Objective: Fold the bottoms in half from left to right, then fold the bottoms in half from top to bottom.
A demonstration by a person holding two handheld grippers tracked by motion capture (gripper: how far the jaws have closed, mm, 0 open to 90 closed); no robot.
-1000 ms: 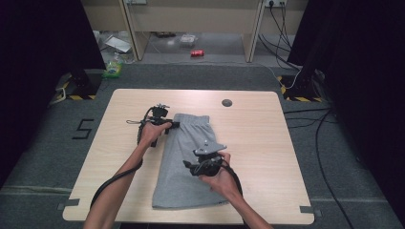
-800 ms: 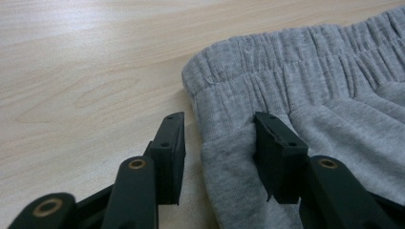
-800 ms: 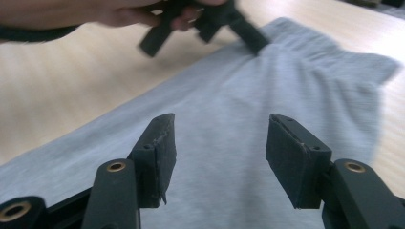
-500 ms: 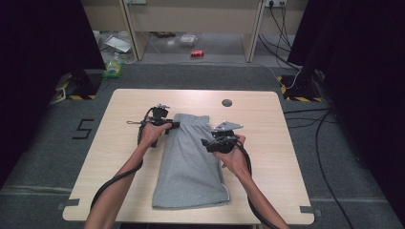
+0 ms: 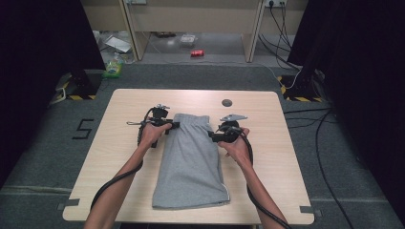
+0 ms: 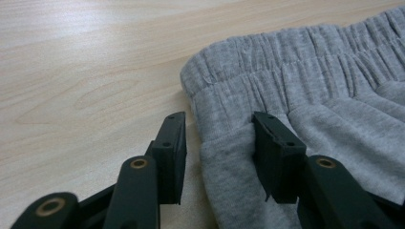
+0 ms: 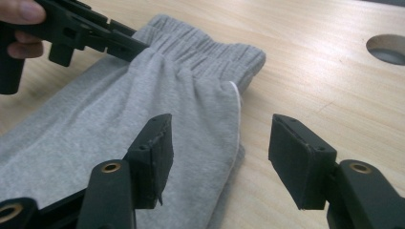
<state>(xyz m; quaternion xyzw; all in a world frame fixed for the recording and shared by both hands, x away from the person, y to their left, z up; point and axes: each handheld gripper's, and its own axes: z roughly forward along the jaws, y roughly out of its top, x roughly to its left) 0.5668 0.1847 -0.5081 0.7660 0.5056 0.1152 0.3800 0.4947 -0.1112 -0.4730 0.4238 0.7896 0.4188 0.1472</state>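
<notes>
Now our right tool (image 5: pixel 216 135) has slid up to 2 o'clock of the shorts (image 5: pixel 191 162) mid-worktop (image 5: pixel 267 157), jaws just widening over the edge, gripping nothing. Left tool (image 5: pixel 175 125) pinches the 11 o'clock waistband corner. Probably a fold next.

**My table and what lies on it**

I work at a pale wooden table (image 5: pixel 119 157). Grey folded shorts (image 5: pixel 191 167) lie flat near its middle, waistband toward the far edge. A round hole (image 5: pixel 227 102) sits in the tabletop, beyond the shorts' waistband and slightly to its right.
</notes>
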